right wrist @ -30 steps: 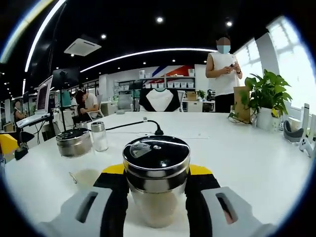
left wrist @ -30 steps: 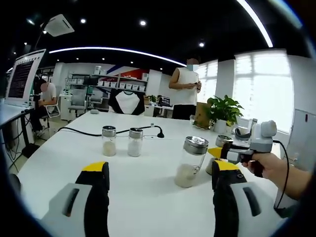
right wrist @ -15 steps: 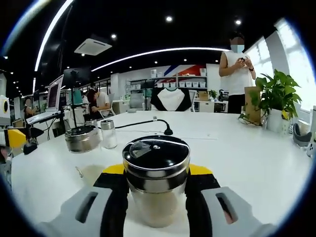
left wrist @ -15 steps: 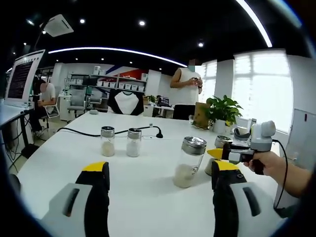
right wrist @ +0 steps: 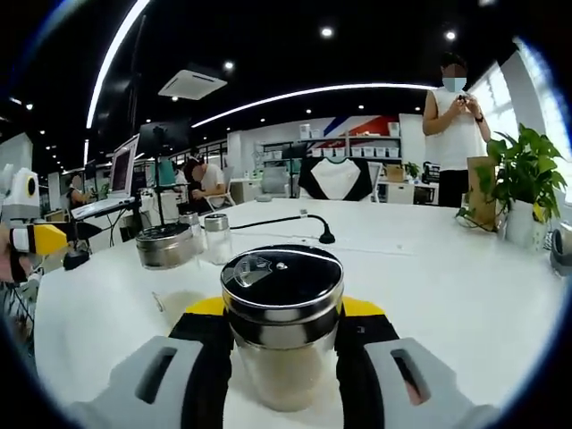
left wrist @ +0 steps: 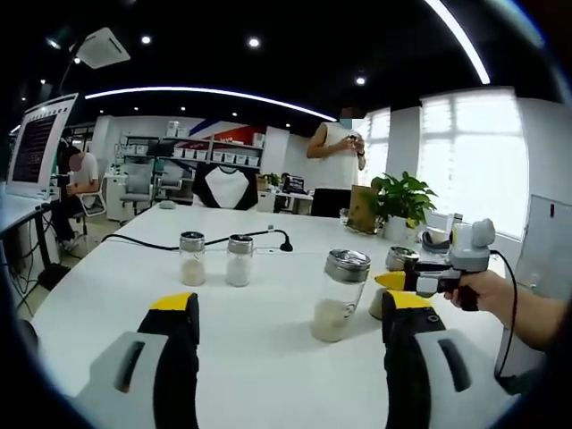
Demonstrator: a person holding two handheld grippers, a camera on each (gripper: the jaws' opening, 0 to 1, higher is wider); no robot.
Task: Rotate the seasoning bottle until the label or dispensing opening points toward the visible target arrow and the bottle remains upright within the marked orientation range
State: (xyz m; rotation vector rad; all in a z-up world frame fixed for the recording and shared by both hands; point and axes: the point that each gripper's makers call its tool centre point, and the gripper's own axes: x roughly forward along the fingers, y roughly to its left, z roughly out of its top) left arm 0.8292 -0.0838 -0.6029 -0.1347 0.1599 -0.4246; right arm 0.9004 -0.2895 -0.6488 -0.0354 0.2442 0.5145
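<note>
White office tabletop [right wrist: 465, 295]: right claw [right wrist: 281, 349] grips the steel-lidded glass seasoning bottle [right wrist: 281, 322].
The turn should be slow, bottle vertical; left claw [left wrist: 286, 335] waits open beside another jar [left wrist: 338, 293].

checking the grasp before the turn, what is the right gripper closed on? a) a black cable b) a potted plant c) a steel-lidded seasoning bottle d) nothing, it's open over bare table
c: in the right gripper view the seasoning bottle with the steel lid stands upright, pinched between the two jaws of the right gripper, on the white table.
</note>
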